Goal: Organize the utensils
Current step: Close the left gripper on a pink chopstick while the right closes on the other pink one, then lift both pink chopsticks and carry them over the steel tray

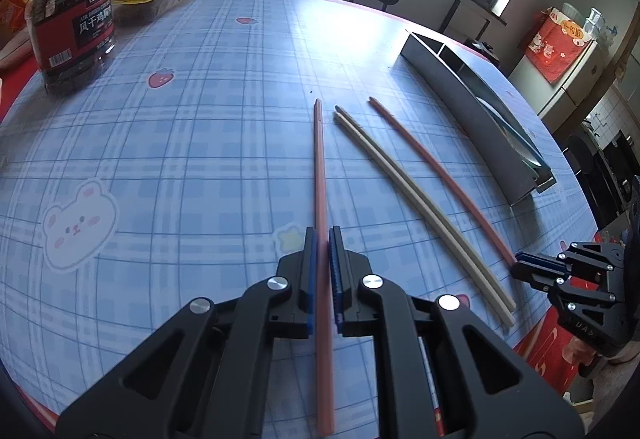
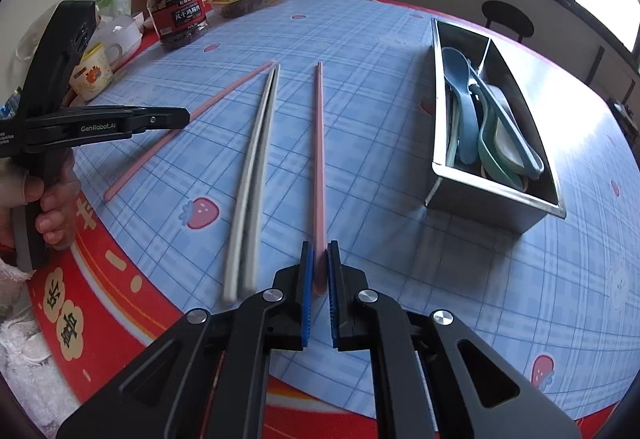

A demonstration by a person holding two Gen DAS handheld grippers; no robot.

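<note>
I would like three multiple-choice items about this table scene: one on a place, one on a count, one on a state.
1. Where are the spoons?
A. in the metal tray
B. inside the jar
C. on the stool

2. How many chopsticks lie on the table?
A. two
B. four
C. six

3. What do the right tongs do?
A. stand wide open
B. clamp a pink chopstick
C. clamp a spoon

Answers:
1 A, the spoons lie inside the tray walls.
2 B, two pink and two beige.
3 B, the pads press the chopstick's end.

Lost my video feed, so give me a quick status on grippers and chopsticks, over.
Left gripper shut on one pink chopstick. Right gripper shut on the other pink chopstick. Grey pair lies between. Path to metal tray unobstructed.
</note>
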